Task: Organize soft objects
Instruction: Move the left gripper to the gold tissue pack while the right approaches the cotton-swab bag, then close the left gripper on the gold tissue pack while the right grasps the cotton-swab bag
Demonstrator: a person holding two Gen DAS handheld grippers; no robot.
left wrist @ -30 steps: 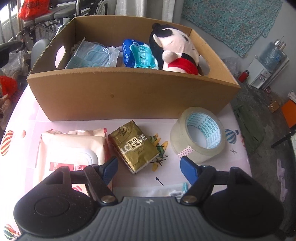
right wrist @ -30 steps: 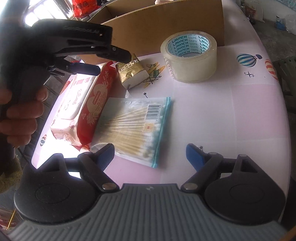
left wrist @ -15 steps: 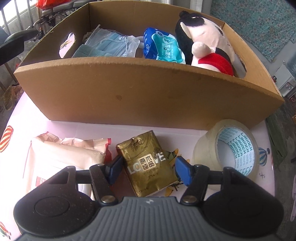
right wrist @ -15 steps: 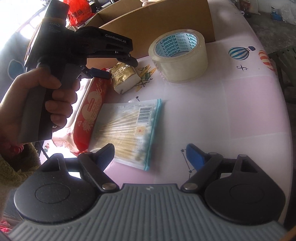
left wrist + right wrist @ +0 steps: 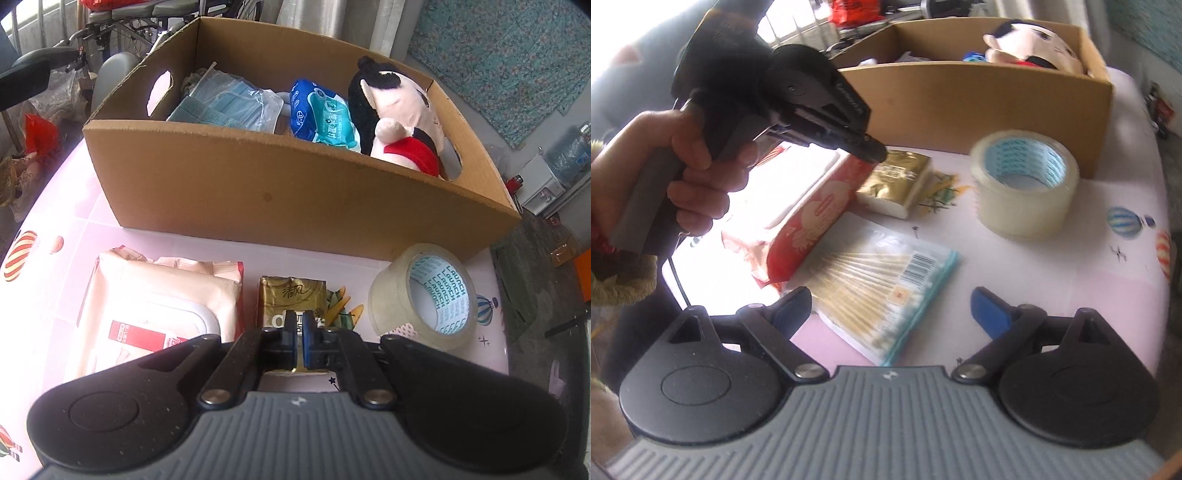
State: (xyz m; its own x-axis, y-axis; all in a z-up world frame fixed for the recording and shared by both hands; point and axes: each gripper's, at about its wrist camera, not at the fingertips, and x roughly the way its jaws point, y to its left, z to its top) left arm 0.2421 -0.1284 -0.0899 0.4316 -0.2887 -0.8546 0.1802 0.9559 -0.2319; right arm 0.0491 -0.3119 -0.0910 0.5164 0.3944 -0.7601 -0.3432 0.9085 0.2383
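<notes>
My left gripper (image 5: 299, 334) is shut on the near edge of a gold tissue pack (image 5: 291, 299), which lies on the pink table in front of the cardboard box (image 5: 280, 199). From the right wrist view the left gripper (image 5: 873, 153) pinches the gold pack (image 5: 897, 175) at its left end. A wet-wipes pack (image 5: 155, 306) lies to its left. My right gripper (image 5: 890, 314) is open and empty, just above a bag of cotton swabs (image 5: 882, 291). The box holds a plush doll (image 5: 399, 114), a blue tissue pack (image 5: 321, 118) and a bag of face masks (image 5: 236, 99).
A roll of clear tape (image 5: 424, 295) stands right of the gold pack, near the box's right corner; it also shows in the right wrist view (image 5: 1023, 181). The table edge runs close on the right. Chairs and clutter stand behind the box.
My left gripper moved in over the gold tissue pack and shut on it. The right gripper stayed open and shifted slightly over the cotton swab bag.
</notes>
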